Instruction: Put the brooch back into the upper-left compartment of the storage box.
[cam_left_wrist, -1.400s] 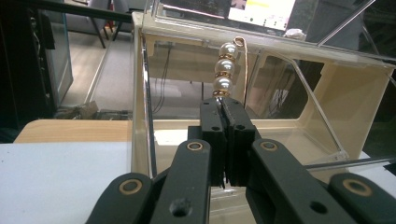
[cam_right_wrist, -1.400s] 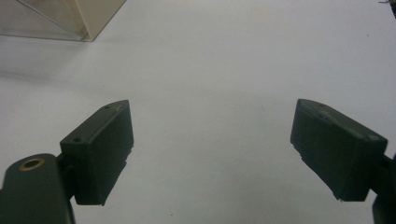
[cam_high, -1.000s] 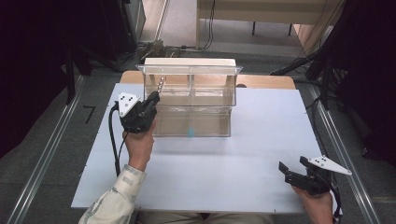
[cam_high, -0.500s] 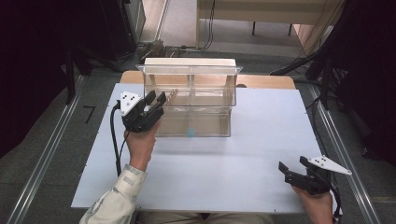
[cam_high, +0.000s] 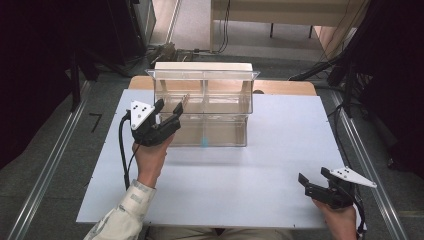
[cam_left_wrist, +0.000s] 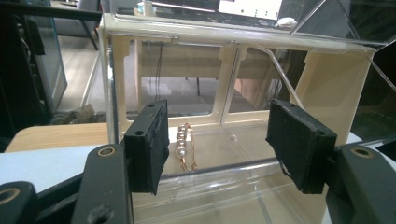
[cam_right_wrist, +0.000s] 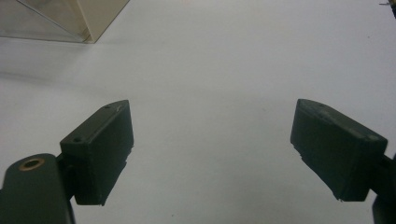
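A second ago the left claw was clenched on a gold hair clip set with pearls, at the left end of the clear plastic organizer box. Since then its jaws have just been opening, and they now stand apart with nothing between the pads. The claw sits a little nearer the person than before, just in front of the box's upper left compartment. The right claw has not moved: it rests low over the near right corner of the white tabletop, released, its jaws wide with only bare surface between them in the right gripper view.

The pearl hair clip lies free inside the upper left compartment, close to its front wall, its long side running away from the left claw, as the left gripper view shows. In the high view it shows as a thin slanted line near the box's left end. The box has cream end walls, a cream divider and an open lid tilted up behind. The lower tier holds a small pale blue thing near its middle, too small to tell.
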